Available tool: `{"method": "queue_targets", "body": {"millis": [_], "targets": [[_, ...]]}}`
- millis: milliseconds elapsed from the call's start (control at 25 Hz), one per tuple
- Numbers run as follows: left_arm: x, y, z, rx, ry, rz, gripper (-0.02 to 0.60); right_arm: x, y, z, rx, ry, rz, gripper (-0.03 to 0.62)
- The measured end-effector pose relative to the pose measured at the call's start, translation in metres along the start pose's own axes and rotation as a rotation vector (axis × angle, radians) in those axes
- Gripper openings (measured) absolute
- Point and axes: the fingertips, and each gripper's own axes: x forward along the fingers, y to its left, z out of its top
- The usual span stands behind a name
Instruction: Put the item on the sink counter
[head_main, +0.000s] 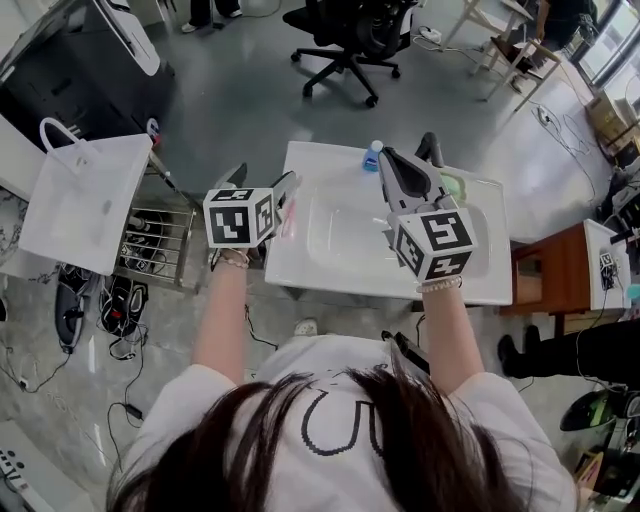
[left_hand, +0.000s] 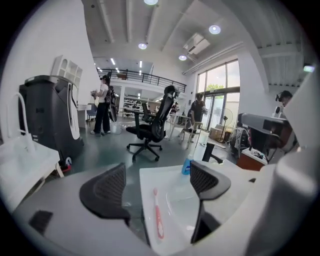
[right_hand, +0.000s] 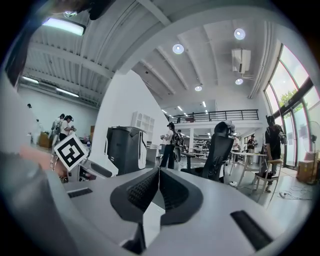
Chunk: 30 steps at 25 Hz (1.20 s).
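Note:
A pink toothbrush (left_hand: 157, 220) lies on the left rim of the white sink counter (head_main: 300, 272), just beside the basin; it shows only faintly as the toothbrush (head_main: 290, 222) in the head view. My left gripper (left_hand: 157, 187) hovers over it, open, jaws either side of it and not touching. Over the basin, my right gripper (head_main: 392, 165) is raised with its jaws together and nothing between them; in its own view the right gripper (right_hand: 158, 180) points out into the room.
A blue bottle (head_main: 373, 155) and a black tap (head_main: 430, 148) stand at the counter's back edge, with a green item (head_main: 455, 187) nearby. A white bag (head_main: 85, 195) and wire rack (head_main: 160, 240) sit to the left, a wooden cabinet (head_main: 555, 268) to the right, an office chair (head_main: 345, 40) beyond.

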Motion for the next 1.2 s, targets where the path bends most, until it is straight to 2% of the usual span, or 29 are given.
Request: {"method": "queue_targets", "body": {"millis": [160, 320, 720, 760, 800, 880, 920, 960, 1200], "targets": [[-0.023, 0.000, 0.034, 0.037, -0.133, -0.008, 0.394, -0.003, -0.001, 0.014, -0.016, -0.033, -0.003, 0.029], [-0.042, -0.005, 0.060, 0.082, -0.214, 0.000, 0.394, -0.006, -0.001, 0.026, -0.040, -0.062, -0.005, 0.029], [-0.097, -0.026, 0.115, 0.254, -0.473, -0.046, 0.389, -0.017, 0.000, 0.058, -0.074, -0.150, -0.035, 0.029], [-0.103, -0.027, 0.120, 0.263, -0.499, -0.039, 0.373, -0.018, -0.001, 0.060, -0.076, -0.156, -0.037, 0.029], [-0.109, -0.026, 0.125, 0.267, -0.527, -0.021, 0.320, -0.019, -0.001, 0.063, -0.077, -0.161, -0.038, 0.029], [-0.122, -0.021, 0.134, 0.271, -0.587, 0.040, 0.179, -0.021, 0.000, 0.067, -0.080, -0.173, -0.042, 0.029], [-0.128, -0.018, 0.136, 0.276, -0.615, 0.067, 0.053, -0.022, 0.000, 0.069, -0.083, -0.179, -0.044, 0.029], [-0.132, -0.017, 0.138, 0.283, -0.635, 0.082, 0.009, -0.022, 0.001, 0.070, -0.087, -0.185, -0.046, 0.029], [-0.146, -0.020, 0.144, 0.316, -0.677, 0.088, 0.009, -0.026, 0.006, 0.077, -0.102, -0.214, -0.055, 0.029]]}}
